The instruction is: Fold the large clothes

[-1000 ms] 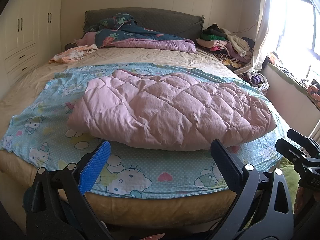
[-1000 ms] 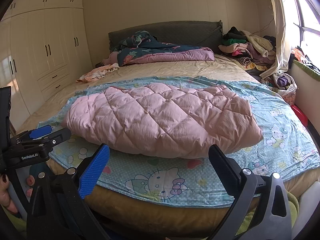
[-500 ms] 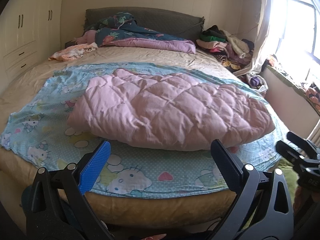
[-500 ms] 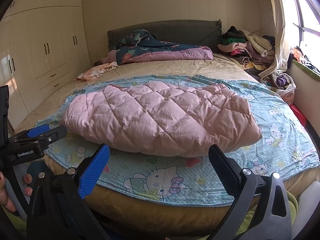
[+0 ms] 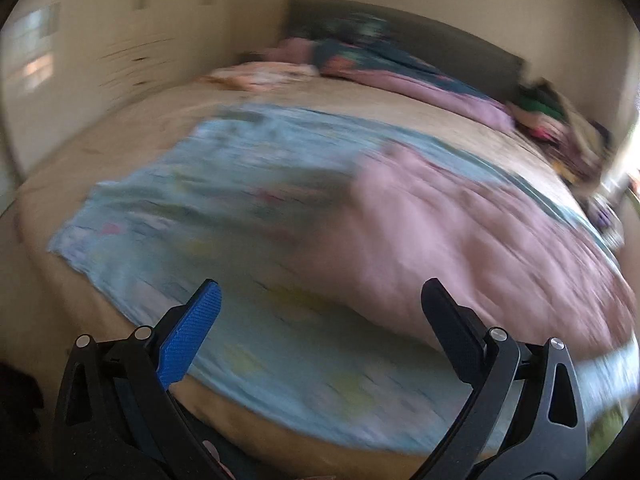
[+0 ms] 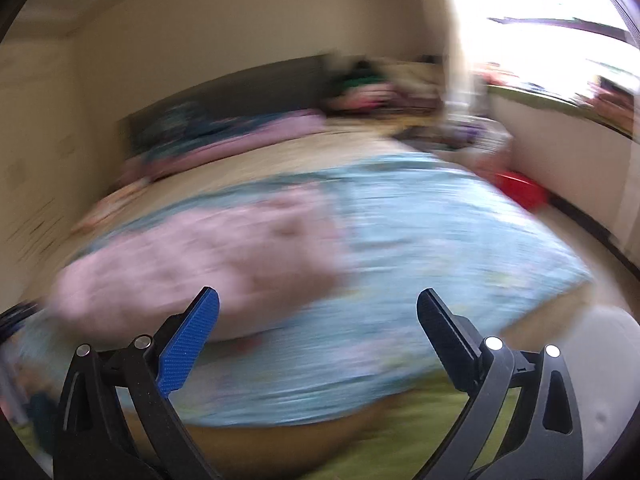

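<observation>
A pink quilted coat (image 5: pixel 472 240) lies folded on a light blue cartoon-print sheet (image 5: pixel 224 184) spread over the bed. It also shows in the right wrist view (image 6: pixel 192 256) on the same sheet (image 6: pixel 440 240). Both views are blurred by motion. My left gripper (image 5: pixel 320 308) is open and empty, short of the bed's near edge, left of the coat. My right gripper (image 6: pixel 318 312) is open and empty, in front of the coat's right end.
A bunched dark floral duvet (image 5: pixel 380 60) lies at the grey headboard. A heap of clothes (image 5: pixel 560 124) sits at the far right of the bed. White wardrobes (image 5: pixel 80 60) line the left wall. A red tub (image 6: pixel 520 190) stands on the floor by the window wall.
Both grippers have swung fast, the left view turning left and the right view turning right, so the coat has slid sideways in each view. Both stay open.
</observation>
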{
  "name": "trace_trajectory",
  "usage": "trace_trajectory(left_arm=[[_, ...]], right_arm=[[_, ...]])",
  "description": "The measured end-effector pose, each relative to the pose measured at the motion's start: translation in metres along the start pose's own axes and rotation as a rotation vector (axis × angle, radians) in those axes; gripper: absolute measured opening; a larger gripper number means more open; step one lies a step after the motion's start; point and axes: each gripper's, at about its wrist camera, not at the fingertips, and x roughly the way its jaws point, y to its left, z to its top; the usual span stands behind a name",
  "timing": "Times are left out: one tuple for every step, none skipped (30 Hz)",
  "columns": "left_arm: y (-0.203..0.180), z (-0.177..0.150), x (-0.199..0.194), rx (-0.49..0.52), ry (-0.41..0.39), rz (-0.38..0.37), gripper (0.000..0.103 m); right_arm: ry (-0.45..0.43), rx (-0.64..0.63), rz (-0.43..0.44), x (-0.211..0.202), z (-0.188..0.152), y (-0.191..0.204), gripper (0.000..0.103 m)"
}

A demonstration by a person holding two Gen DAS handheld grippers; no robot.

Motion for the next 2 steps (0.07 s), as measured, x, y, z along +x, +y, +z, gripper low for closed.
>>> trace_trajectory(left_arm=[[0.022,0.015,0.016,-0.037,-0.007,0.059,0.094],[0.038,0.026,0.027,-0.063,-0.007,0.097,0.094]], right_arm=[[-0.012,0.052,-0.134,0.007,0.001,-0.044,0.099],[-0.009,0.087,-0.238,0.015,0.000,-0.079,0.099]])
